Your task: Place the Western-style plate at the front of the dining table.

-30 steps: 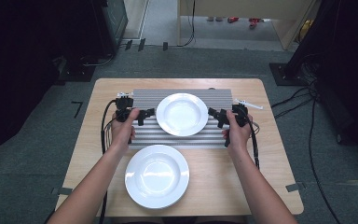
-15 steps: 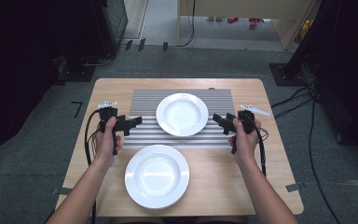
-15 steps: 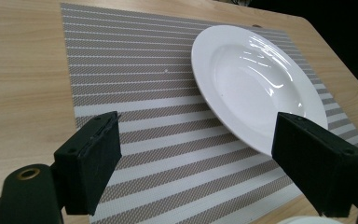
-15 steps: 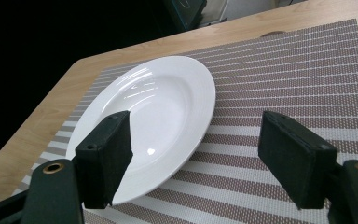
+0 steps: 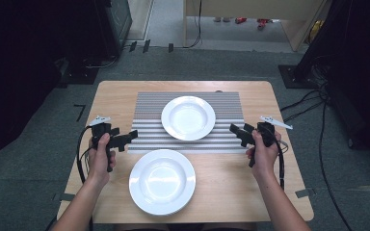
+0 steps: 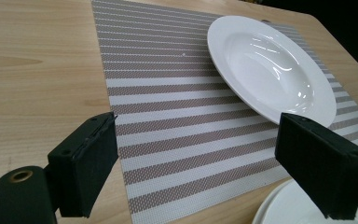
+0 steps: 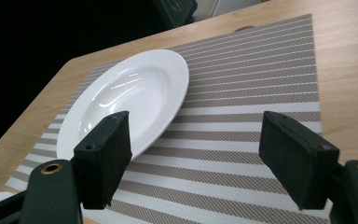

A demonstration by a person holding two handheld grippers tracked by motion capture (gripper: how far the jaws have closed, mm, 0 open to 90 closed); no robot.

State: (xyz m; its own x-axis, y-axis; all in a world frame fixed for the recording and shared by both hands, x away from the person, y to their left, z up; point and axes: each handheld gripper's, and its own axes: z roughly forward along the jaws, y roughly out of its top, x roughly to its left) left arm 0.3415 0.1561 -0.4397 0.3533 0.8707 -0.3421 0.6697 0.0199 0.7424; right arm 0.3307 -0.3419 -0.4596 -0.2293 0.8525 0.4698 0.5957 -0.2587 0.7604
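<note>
A white plate (image 5: 188,117) rests on the striped placemat (image 5: 147,108) at the table's middle back. A second white plate (image 5: 162,180) lies on the bare wood near the front edge. My left gripper (image 5: 134,135) hovers at the mat's front left corner, open and empty, its jaws aimed at the mat (image 6: 168,107) and the far plate (image 6: 270,65). My right gripper (image 5: 232,129) hovers at the mat's front right corner, open and empty, with the far plate (image 7: 130,98) beyond its left jaw. Both are apart from the plates.
The wooden table (image 5: 265,192) ends close behind the mat, with dark floor and cables (image 5: 308,103) around it. Black equipment (image 5: 111,24) stands beyond the far left corner. Bare wood lies left and right of the mat.
Both grippers have drawn back from the far plate's rim, outward and toward the front corners of the mat. The plates have not moved.
</note>
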